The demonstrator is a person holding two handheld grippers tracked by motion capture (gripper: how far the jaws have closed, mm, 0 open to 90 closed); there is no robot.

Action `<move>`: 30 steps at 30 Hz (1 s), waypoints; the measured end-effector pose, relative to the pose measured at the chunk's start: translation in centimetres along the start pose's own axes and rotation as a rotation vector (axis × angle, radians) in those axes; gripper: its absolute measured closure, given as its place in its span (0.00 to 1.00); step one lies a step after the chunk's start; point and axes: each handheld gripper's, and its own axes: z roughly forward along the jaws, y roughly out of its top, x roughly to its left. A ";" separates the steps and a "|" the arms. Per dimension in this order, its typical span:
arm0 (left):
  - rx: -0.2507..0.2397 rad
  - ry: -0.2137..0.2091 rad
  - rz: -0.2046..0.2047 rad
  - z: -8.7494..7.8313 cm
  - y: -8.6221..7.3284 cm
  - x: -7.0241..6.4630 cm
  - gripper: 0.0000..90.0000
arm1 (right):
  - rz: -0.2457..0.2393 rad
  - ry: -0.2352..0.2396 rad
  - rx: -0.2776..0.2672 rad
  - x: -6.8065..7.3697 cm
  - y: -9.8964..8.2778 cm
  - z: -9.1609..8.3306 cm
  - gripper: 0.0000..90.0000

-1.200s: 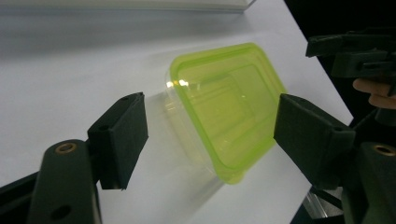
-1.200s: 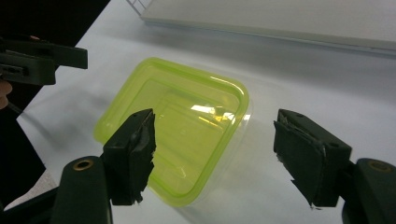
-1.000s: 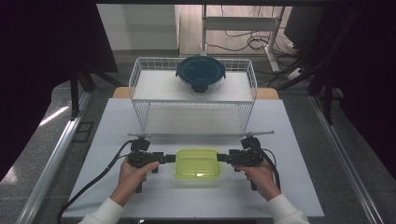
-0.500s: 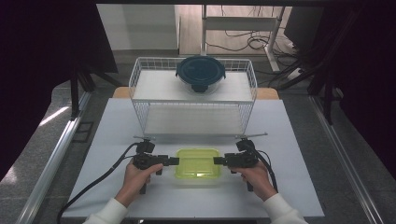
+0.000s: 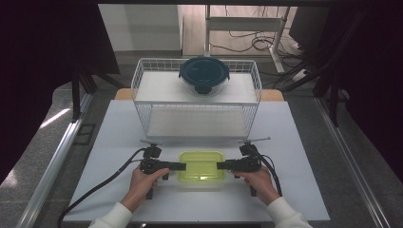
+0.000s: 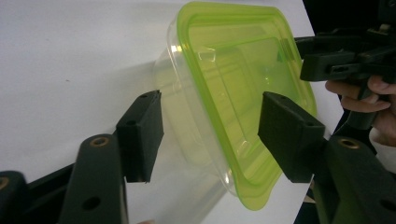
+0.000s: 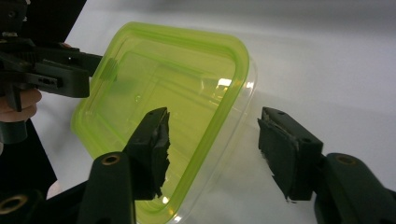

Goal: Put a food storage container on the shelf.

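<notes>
The lidded container (image 5: 201, 165) sits near the desk's (image 5: 119, 133) front edge. The left hand-held gripper (image 5: 177, 166) and right hand-held gripper (image 5: 223, 166) straddle its opposite rims; their jaws have just been closing, not yet pressing. A wire rack (image 5: 142, 102) carrying a bowl (image 5: 204, 76) stands well behind, open desk between.

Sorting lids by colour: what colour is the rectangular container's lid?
Translucent lime green lid, clearest in the left gripper view.

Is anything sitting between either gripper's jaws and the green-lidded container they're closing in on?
Nothing visible. The left gripper and right gripper each straddle an end of the green-lidded container, jaws just been closing, pads not yet pressing. Only bare white table around it.
</notes>
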 end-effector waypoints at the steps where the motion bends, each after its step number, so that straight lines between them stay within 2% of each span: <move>1: -0.001 -0.007 -0.004 0.0 0.0 0.0 0.50 | 0.003 -0.001 0.004 0.0 0.0 0.0 0.51; 3: 0.005 -0.022 -0.010 0.1 0.0 0.1 0.58 | 0.010 0.006 0.009 0.0 -0.1 0.1 0.53; 4: 0.007 -0.025 -0.010 0.1 0.0 0.1 0.65 | 0.023 0.021 0.011 0.1 -0.1 0.2 0.57; 5: 0.008 -0.025 -0.014 0.2 -0.1 0.1 0.65 | 0.023 0.021 0.011 0.1 -0.1 0.2 0.57; 6: 0.007 -0.021 -0.022 0.3 -0.1 0.0 0.70 | 0.040 0.051 0.020 0.1 -0.2 0.3 0.61; 7: 0.009 -0.005 -0.026 0.4 -0.2 0.0 0.70 | 0.040 0.051 0.020 0.1 -0.2 0.3 0.61; 8: 0.005 0.006 -0.027 0.4 -0.3 -0.1 0.75 | 0.047 0.044 0.020 0.2 -0.2 0.4 0.62; 11: -0.008 0.006 -0.030 0.2 -0.4 -0.3 0.82 | 0.061 0.038 0.015 0.2 -0.2 0.0 0.71; 12: -0.016 0.000 -0.024 0.1 -0.4 -0.3 0.83 | 0.066 0.025 0.007 0.2 -0.2 -0.2 0.77; 17: -0.032 0.001 -0.008 -0.2 -0.5 -0.7 0.88 | 0.049 0.005 -0.012 0.6 -0.5 -0.8 0.82; 19: -0.039 -0.012 0.003 -0.5 -0.6 -1.0 0.88 | 0.044 0.004 -0.029 0.8 -0.5 -1.1 0.85; 23: -0.054 -0.027 0.020 -1.1 -0.7 -1.5 0.89 | 0.019 0.015 -0.058 1.2 -0.4 -1.9 0.86; 30: -0.097 -0.047 0.064 -2.5 -0.7 -2.4 0.89 | -0.055 0.017 -0.102 2.5 0.0 -3.0 0.86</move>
